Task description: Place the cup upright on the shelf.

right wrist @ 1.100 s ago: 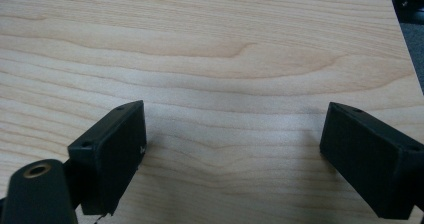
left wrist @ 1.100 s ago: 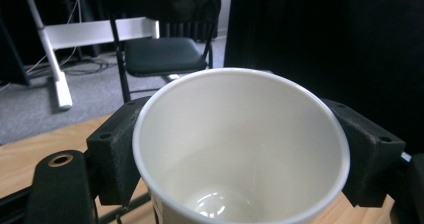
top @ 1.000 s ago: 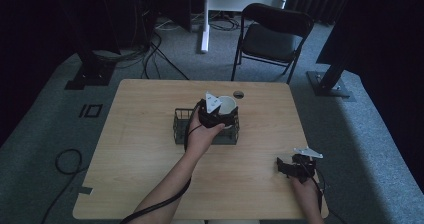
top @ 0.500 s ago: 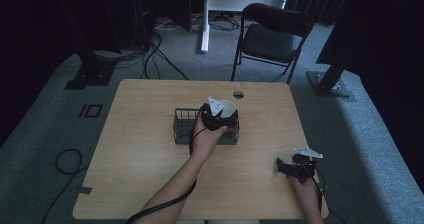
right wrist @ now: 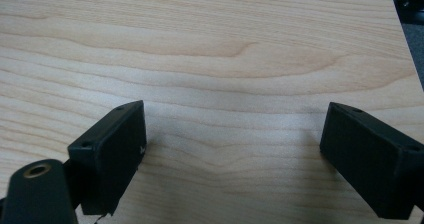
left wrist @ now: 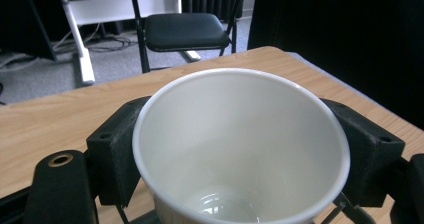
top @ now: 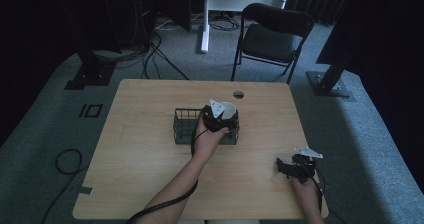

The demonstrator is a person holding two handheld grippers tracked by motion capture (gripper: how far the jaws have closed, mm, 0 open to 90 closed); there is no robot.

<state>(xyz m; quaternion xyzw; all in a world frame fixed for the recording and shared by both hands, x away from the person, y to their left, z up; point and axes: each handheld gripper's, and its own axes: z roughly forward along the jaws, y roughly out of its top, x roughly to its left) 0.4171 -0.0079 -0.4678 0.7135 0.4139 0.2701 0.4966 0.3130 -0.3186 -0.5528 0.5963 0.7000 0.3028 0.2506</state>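
A white cup (left wrist: 240,149) sits upright and empty between the jaws of my left gripper (left wrist: 245,154), which is shut on its sides. In the high view that cup (top: 227,111) and the left gripper (top: 218,118) are over the right end of a black wire basket (top: 185,126) at the table's middle. Whether the cup touches the basket floor I cannot tell. My right gripper (top: 292,166) rests low near the table's front right corner; in its own view the right gripper (right wrist: 232,149) stands open over bare wood with nothing between its jaws.
The wooden table (top: 140,149) has a round cable hole (top: 238,94) near its far edge. A black folding chair (top: 270,36) stands beyond the table. Cables (top: 65,159) lie on the floor at the left.
The left gripper with the cup has shifted slightly over the basket's right end. The right gripper has not moved.
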